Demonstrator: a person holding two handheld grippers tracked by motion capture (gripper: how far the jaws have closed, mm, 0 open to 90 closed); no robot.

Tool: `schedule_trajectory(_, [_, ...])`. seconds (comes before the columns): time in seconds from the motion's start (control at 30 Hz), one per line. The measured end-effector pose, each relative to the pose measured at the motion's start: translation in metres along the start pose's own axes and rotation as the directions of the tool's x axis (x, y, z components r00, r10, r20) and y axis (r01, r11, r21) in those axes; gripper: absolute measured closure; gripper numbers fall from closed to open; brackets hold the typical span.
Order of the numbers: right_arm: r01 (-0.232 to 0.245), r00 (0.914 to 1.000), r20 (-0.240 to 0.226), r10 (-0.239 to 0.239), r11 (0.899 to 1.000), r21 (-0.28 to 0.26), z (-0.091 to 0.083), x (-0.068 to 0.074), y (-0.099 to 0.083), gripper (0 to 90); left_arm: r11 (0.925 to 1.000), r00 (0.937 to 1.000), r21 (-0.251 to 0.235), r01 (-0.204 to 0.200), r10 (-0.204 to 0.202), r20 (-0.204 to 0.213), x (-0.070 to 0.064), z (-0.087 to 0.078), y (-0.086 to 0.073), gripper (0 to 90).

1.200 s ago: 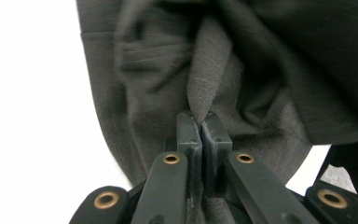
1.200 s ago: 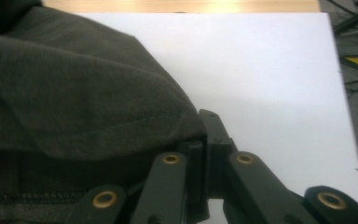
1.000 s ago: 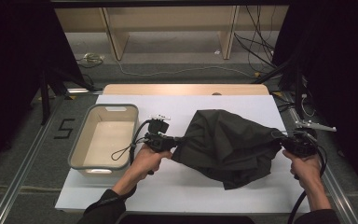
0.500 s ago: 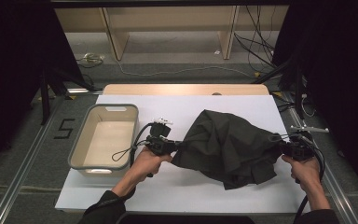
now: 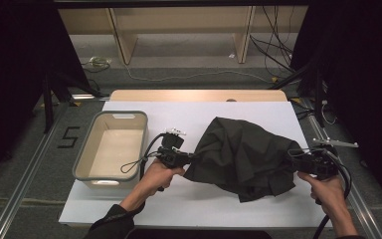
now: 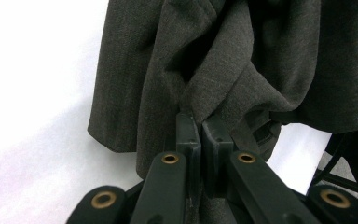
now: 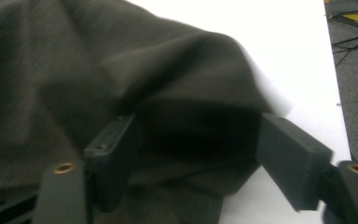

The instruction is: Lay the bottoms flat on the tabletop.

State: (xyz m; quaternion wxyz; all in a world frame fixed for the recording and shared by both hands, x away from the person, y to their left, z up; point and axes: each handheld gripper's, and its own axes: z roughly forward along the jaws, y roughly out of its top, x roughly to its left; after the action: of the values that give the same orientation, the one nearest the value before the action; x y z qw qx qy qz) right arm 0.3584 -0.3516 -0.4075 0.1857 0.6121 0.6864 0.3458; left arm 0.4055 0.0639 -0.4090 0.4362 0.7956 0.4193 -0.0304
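Dark grey cloth (image 5: 243,157) lies bunched on the white table (image 5: 189,119), right of centre. At its left edge the left gripper (image 5: 185,158) has its jaws pressed together, pinching a fold. At its right edge the right gripper (image 5: 298,160) has its jaws spread wide around the fabric. Well left of the cloth, the grey tub (image 5: 86,154) sits with nothing inside it.

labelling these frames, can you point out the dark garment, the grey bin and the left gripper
dark grey garment (image 5: 246,152), high view, middle of the bunched cloth
grey bin (image 5: 121,114), high view, far rim
left gripper (image 6: 201,122), left gripper view, jaw tips shut on cloth
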Motion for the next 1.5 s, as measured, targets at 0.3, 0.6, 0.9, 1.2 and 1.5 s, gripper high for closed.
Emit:
schedule_trajectory(0.3, [0.017,0.9977,-0.065,-0.022,0.998,-0.068,-0.023,0.008,0.007,23.4,1.0,0.9998,0.007,-0.006,0.006,0.018,-0.007,0.006,0.0,86.7])
schedule_trajectory(0.6, [0.09,0.9849,-0.141,-0.1,0.993,-0.073,-0.017,0.039,0.025,23.5,0.9995,0.9995,0.021,-0.022,0.022,0.021,-0.009,0.007,-0.001,86.3])
schedule_trajectory(0.9, [0.138,0.9714,-0.182,-0.153,0.986,-0.093,-0.014,0.064,0.041,23.5,0.9983,0.9982,0.031,-0.05,0.049,0.034,-0.016,0.009,-0.002,86.1])
schedule_trajectory(1.2, [0.165,0.957,-0.223,-0.186,0.981,-0.106,-0.012,0.089,0.054,24.2,0.9976,0.9977,0.048,-0.051,0.048,0.047,-0.019,0.012,-0.004,86.0])
schedule_trajectory(1.5, [0.193,0.9402,-0.266,-0.213,0.976,-0.098,0.0,0.114,0.064,25.2,0.9962,0.9968,0.072,-0.049,0.044,0.066,-0.022,0.015,-0.007,85.6])
